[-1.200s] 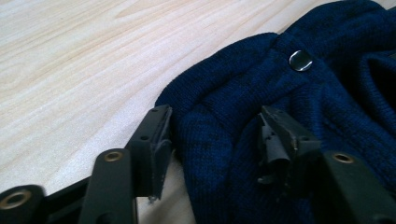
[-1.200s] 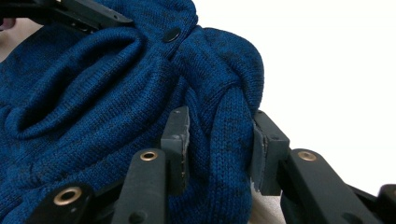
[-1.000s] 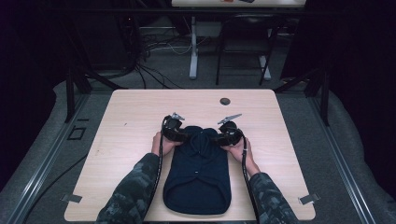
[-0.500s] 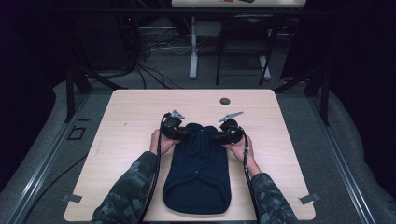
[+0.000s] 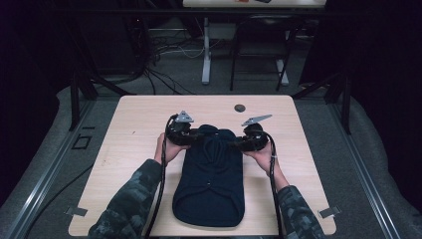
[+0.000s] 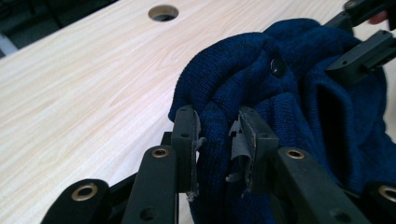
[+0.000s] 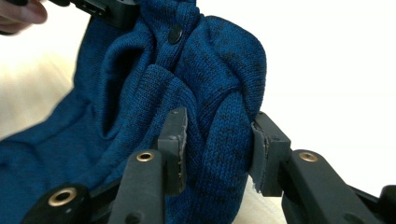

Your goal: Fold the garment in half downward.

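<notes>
Sweater (image 5: 211,179), dark blue and knitted, lies on the wooden table (image 5: 134,124) between the two claws, with its far end bunched up and lifted by them. On the left side, the left gripper (image 5: 196,134) sits in the person's left hand (image 5: 168,148); its jaws have just been closing, and they now pinch a thick fold of the sweater (image 6: 219,135) tight between their pads. A small dark button (image 6: 278,67) sits on the knit just past that claw, and a round hole (image 6: 163,12) in the table lies farther off beyond it. The long body of the sweater runs back from the claws toward the person, flat on the wood. On the right side, the right gripper (image 5: 236,143) rests in the right hand (image 5: 261,152). Its jaws have just opened a little, yet they squeeze a fat roll of the sweater (image 7: 224,135) between them. The same button (image 7: 175,33) shows just past this claw too.
</notes>
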